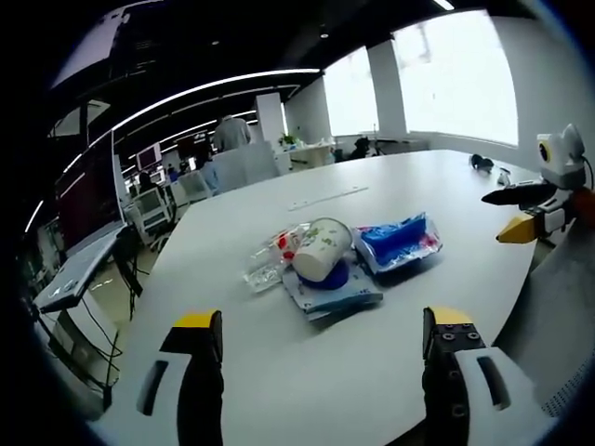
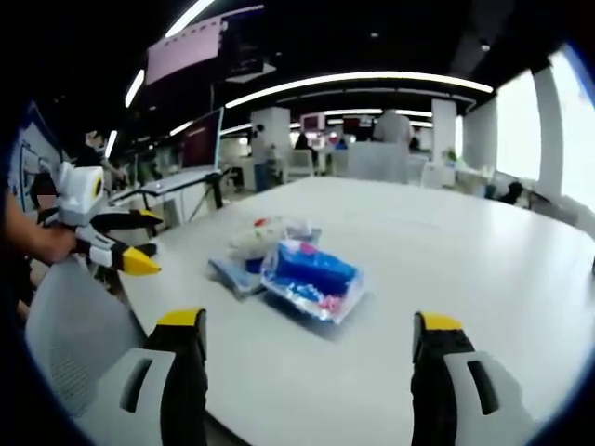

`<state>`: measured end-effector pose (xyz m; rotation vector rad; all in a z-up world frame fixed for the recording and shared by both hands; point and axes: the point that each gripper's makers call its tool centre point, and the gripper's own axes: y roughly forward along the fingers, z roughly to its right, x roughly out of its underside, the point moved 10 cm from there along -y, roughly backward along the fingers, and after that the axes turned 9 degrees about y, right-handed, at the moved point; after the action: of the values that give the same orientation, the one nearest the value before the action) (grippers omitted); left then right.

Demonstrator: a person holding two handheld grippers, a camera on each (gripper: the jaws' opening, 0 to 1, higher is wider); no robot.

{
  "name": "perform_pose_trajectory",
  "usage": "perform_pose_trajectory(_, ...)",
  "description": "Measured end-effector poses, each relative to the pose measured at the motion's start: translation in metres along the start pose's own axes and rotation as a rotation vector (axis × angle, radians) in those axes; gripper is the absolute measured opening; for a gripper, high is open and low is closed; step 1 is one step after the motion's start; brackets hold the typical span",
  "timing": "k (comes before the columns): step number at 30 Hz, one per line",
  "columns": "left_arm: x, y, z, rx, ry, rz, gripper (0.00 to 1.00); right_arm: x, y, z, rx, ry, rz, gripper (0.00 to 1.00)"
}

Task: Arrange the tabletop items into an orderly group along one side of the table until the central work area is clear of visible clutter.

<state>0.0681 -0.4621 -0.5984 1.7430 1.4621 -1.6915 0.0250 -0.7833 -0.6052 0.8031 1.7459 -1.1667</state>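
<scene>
Two handheld grippers hover at the near edge of a large white bench [image 1: 390, 186] in an open-plan office, a small heap of clutter lying before them. In the left gripper view, the left gripper [image 1: 323, 348] stands with its yellow-tipped jaws spread wide and nothing between them, poised above the bench's near edge. Just beyond it, a white paper cup [image 1: 322, 247] with a printed pattern lies tipped on its side atop a flat blue-and-white packet [image 1: 346, 295]. A crumpled clear wrapper [image 1: 268, 263] with red marks touches the cup on the side toward the bench's left edge, and a clear bag of blue contents [image 1: 398, 242] rests against it on the other side. A thin white strip [image 1: 327, 197] lies farther up the bench, well apart from the heap, and small dark objects [image 1: 482, 163] sit near the far right edge. The right gripper [image 1: 521, 212] enters at the right, off the bench edge, its jaws parted. In the right gripper view, the right gripper [image 2: 309, 353] is likewise spread and empty at the near edge, with the bag of blue contents nearest and the cup behind it. The left gripper appears at the left, held by a hand [image 2: 51, 243] over a grey chair [image 2: 79, 325]. People stand among desks and monitors in the background.
</scene>
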Motion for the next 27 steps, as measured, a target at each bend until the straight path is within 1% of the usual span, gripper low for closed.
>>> perform_pose_trajectory(7,0.0002,0.0008,0.0011,0.004,0.009,-0.005,0.88,-0.0002,0.0,-0.0007,-0.004,-0.002,0.002,0.89)
perform_pose_trajectory(16,-0.0001,0.0012,0.0017,0.01,0.018,-0.009,0.87,-0.002,-0.0017,0.0002,0.003,-0.01,0.022,0.9)
perform_pose_trajectory(22,0.0003,0.0016,0.0023,0.019,0.026,-0.014,0.87,-0.0055,-0.0039,-0.0007,0.003,-0.027,0.054,0.9)
perform_pose_trajectory(24,0.0017,0.0025,0.003,0.021,0.035,-0.033,0.87,-0.0063,-0.004,-0.0009,0.006,-0.034,0.056,0.9)
perform_pose_trajectory(27,0.0021,0.003,0.003,0.028,0.03,-0.036,0.86,-0.0049,-0.0032,-0.0007,0.007,-0.036,0.038,0.9)
